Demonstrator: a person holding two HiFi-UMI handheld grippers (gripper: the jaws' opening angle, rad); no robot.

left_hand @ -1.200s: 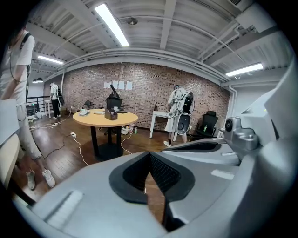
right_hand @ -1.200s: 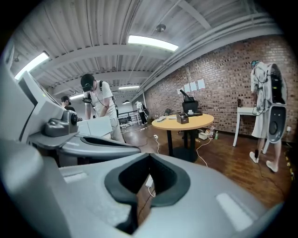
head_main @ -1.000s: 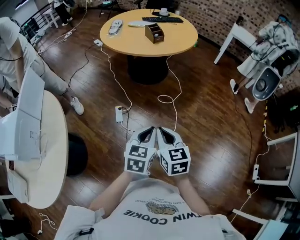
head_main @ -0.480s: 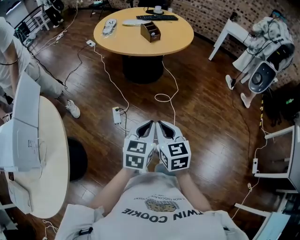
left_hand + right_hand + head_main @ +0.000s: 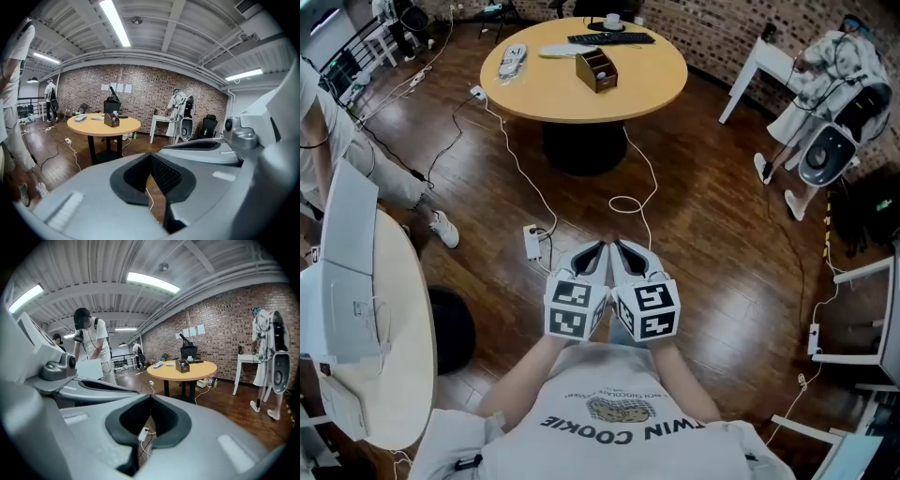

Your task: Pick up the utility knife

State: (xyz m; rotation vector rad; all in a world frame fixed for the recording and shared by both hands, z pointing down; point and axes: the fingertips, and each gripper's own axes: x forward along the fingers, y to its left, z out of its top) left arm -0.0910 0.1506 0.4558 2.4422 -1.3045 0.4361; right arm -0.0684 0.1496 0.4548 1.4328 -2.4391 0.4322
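Jaws together and empty on left gripper and right gripper. No knife made out on far surface; presumably light, rigid; clamp mid-handle.

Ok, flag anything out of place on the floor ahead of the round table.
White cables lie loose across the wood floor: one runs to a power strip, another loops short of the round table. Likely trip hazard.
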